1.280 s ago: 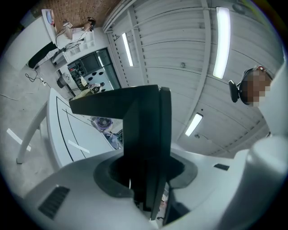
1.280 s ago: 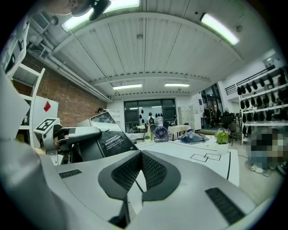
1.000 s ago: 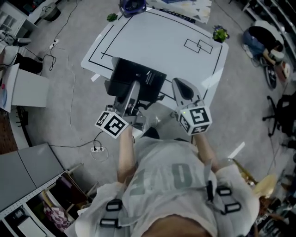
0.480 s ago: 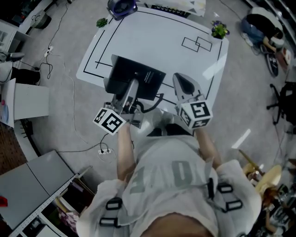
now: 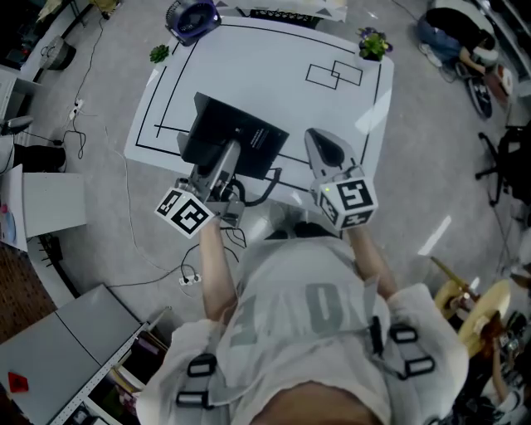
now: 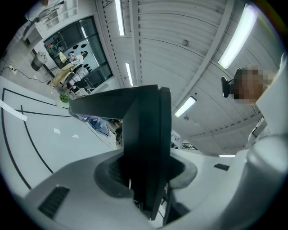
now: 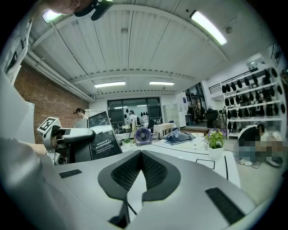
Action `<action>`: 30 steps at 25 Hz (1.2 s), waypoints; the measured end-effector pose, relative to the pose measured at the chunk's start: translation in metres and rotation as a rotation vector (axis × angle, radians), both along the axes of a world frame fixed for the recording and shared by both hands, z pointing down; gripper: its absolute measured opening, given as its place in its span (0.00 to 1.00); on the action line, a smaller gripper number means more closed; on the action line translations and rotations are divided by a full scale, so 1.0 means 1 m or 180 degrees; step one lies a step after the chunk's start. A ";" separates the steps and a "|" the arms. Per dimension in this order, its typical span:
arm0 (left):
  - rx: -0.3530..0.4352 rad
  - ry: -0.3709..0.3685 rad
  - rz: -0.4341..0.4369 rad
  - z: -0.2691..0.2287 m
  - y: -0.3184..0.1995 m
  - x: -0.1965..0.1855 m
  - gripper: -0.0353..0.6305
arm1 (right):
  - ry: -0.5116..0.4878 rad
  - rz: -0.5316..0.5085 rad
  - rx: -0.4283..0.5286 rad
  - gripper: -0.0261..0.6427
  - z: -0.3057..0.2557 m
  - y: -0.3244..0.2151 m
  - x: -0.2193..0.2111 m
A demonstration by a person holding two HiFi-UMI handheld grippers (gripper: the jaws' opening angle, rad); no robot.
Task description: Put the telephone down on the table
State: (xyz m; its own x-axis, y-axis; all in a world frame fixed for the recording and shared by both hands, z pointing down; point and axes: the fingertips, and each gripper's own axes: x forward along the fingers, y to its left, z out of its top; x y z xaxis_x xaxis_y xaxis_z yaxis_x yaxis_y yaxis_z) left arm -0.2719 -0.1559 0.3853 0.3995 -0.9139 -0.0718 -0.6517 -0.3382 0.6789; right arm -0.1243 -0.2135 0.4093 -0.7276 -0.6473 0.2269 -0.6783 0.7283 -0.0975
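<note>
Bottom of the head view: person's torso in a light shirt with harness straps, both forearms reaching up-frame. Left gripper (image 5: 222, 163), just left of centre, has its jaws clamped on the near edge of the telephone (image 5: 236, 139), a flat black slab; the left gripper view shows the left gripper (image 6: 146, 173) with both pads pressed on the slab's thin edge, and the telephone (image 6: 143, 128) rising edge-on out of them. Right gripper (image 5: 320, 145), right of centre, has its jaws closed together with nothing between them; same in its own view, right gripper (image 7: 140, 167) with pads meeting. The slab sits over the near edge of the table (image 5: 274, 79), tilted rather than flat; can't tell if its far edge touches the top. Its long side runs left to right across the frame, dropping slightly to the right, roughly along the table's near edge. The broad face with white print turns up and right, and the right gripper view sees the telephone (image 7: 101, 140) as a leaning panel at mid left. A black cable (image 5: 264, 189) loops below it, between the grippers. Beyond is bare white tabletop with black line markings and two overlapping rectangles (image 5: 334, 75) at upper right. At the far edge: fan (image 5: 192, 15) upper left, small plant (image 5: 159, 54) beside it, potted plant (image 5: 373, 41) at the upper right corner. A person crouches (image 5: 452, 25) on the floor at far upper right.
</note>
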 end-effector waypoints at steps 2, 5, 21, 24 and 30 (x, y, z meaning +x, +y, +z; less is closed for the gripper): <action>-0.0080 -0.0043 0.0153 0.004 -0.008 0.007 0.30 | 0.0001 0.0042 -0.0018 0.05 0.002 -0.002 0.005; -0.0173 -0.0007 0.0537 0.009 -0.021 0.022 0.30 | 0.0017 0.0100 -0.0035 0.05 0.005 -0.002 0.015; -0.0775 -0.0123 0.2023 0.073 -0.077 0.095 0.30 | 0.0081 0.0610 -0.0278 0.05 0.032 0.003 0.070; -0.0895 -0.0118 0.2246 0.084 -0.083 0.111 0.30 | 0.0087 0.0697 -0.0326 0.05 0.037 0.002 0.077; -0.1105 -0.0116 0.2583 0.110 -0.091 0.133 0.30 | 0.0086 0.0879 -0.0442 0.05 0.047 -0.003 0.091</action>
State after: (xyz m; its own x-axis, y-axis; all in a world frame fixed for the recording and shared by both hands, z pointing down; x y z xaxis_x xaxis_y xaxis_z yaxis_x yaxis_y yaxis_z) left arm -0.1388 -0.2471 0.4955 0.9313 -0.3153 0.1826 -0.3234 -0.4847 0.8127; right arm -0.0335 -0.2162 0.4559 -0.5210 -0.7812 0.3439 -0.8524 0.4971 -0.1624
